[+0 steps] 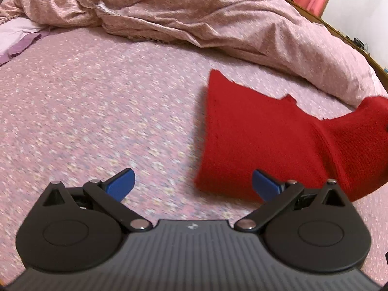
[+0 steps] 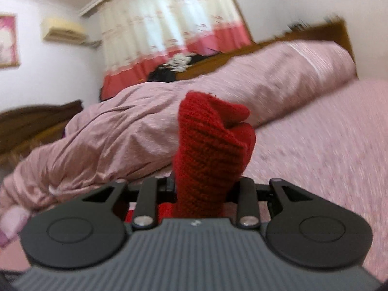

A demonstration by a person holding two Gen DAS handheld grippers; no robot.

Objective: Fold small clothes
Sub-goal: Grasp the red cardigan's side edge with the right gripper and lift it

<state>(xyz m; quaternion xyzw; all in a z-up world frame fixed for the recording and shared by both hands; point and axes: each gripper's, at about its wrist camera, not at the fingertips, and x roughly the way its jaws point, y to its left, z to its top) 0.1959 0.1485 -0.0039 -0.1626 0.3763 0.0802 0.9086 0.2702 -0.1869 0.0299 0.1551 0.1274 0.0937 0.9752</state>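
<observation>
Fold step under way: my right hand-held gripper (image 2: 206, 184) pinches one end of the red knitted garment (image 1: 262, 143), the rest lying on the pink floral bed sheet (image 1: 97, 111). Left hand-held gripper (image 1: 193, 184) spread, empty, just beside the garment. Next, I judge: carry the pinched end across.

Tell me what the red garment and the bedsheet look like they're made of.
Red garment: looks like a chunky knit, probably wool or acrylic yarn; ribbed stitch rows show and it has a matte, fuzzy surface. Bedsheet: seems a thin woven fabric, likely cotton or a blend; it lies flat and matte with a small floral print, though blur hides the weave.
</observation>
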